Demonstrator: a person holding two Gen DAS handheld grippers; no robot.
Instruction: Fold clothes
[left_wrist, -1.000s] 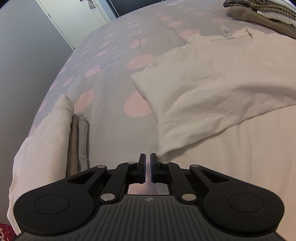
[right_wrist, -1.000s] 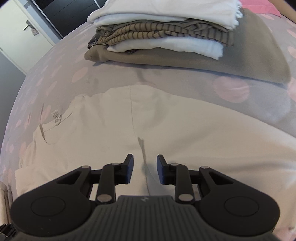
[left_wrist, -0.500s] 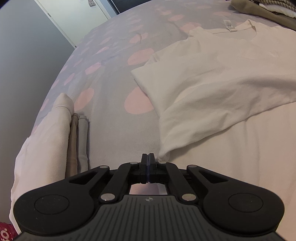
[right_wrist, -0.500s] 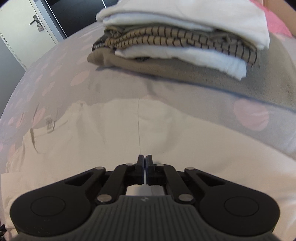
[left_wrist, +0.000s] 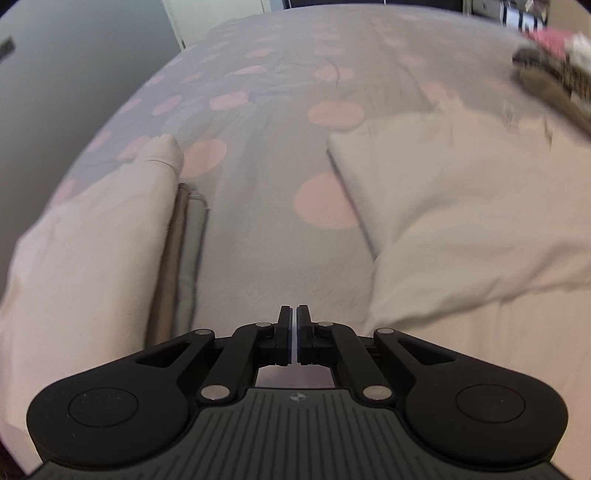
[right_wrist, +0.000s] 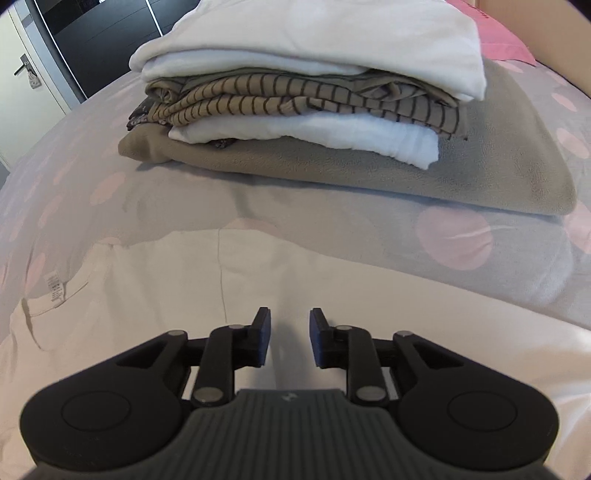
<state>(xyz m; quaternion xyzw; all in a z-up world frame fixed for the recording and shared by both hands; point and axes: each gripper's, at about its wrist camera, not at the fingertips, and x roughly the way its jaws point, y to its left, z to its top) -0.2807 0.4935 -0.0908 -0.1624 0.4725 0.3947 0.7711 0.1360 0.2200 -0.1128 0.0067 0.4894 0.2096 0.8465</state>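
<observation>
A white t-shirt lies spread on the bed, its left sleeve folded in over the body. In the right wrist view its collar and label sit at the left. My left gripper is shut with nothing between its fingers and hovers over bare bed cover, just left of the shirt's side edge. My right gripper hangs over the shirt near its shoulder. Its jaws are opening and hold nothing.
A stack of folded clothes rests on a taupe blanket just beyond the shirt. A second folded pile lies at the bed's left edge. The grey, pink-dotted cover shows between them. A door stands behind.
My left gripper closed its small gap, swung left off the shirt's edge and rolled. My right gripper snapped shut, opened again, and moved closer to the folded stack.
</observation>
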